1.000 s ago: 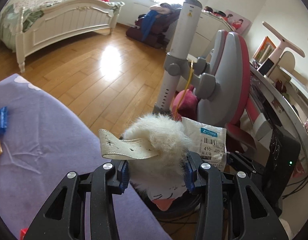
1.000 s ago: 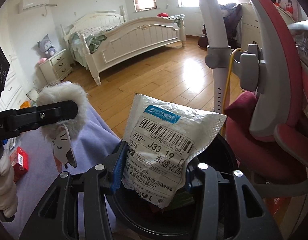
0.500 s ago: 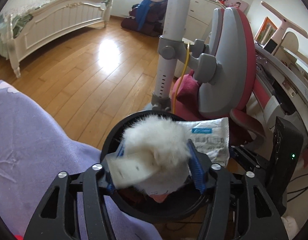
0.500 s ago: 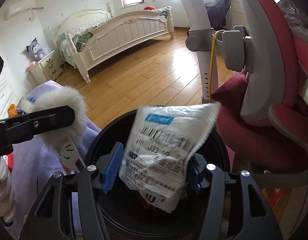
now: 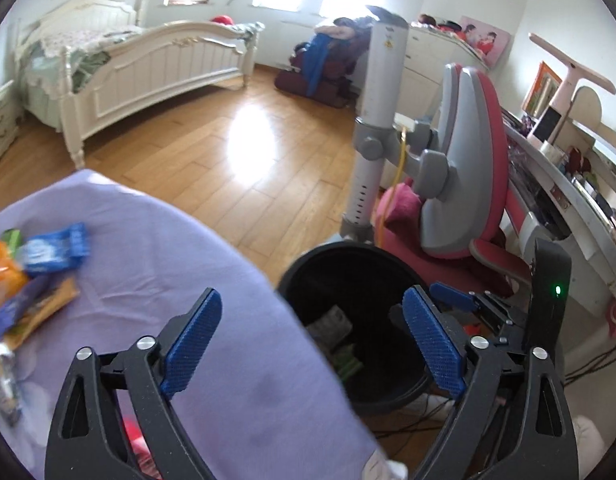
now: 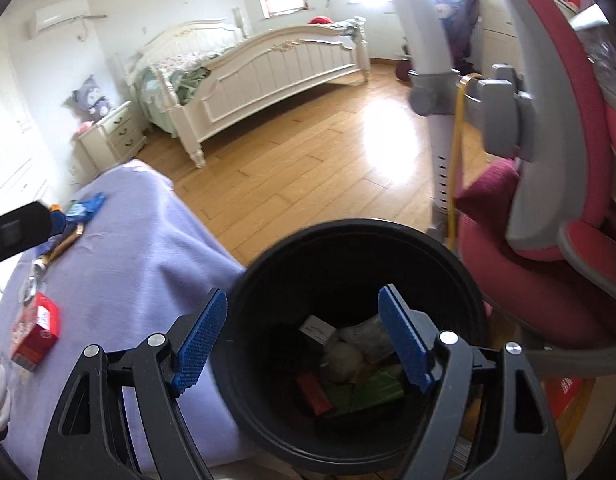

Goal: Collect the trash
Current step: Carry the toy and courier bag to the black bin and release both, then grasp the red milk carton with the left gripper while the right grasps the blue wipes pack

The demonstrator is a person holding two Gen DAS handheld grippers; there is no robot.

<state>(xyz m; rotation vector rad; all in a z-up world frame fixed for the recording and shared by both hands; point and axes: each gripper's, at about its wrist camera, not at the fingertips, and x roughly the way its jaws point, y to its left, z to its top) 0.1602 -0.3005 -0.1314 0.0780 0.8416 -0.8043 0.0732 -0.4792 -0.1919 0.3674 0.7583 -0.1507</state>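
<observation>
- Left gripper [image 5: 312,340]: jaws just been opening, standing wide, nothing between them.
- Right gripper [image 6: 304,340]: jaws just been opening, empty, hovering over black bin [image 6: 268,264].
- White mailer [image 6: 368,338]: lying in the bin, long axis running 10-to-4 o'clock.
- Blue wrapper [image 5: 56,248]: resting on purple cloth [image 5: 168,256], at 9 o'clock.

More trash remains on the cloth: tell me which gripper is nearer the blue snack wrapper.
Left. The left gripper hangs over the purple cloth near the blue snack wrapper; the right gripper hovers above the black bin.

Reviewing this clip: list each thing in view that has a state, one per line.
left gripper: open, nothing between the jaws, which have just been opening
right gripper: open and empty above the bin, jaws just been opening
black bin: upright, lidless, partly filled with trash
red box: lying on the purple cloth
blue wrapper: lying on the cloth
</observation>
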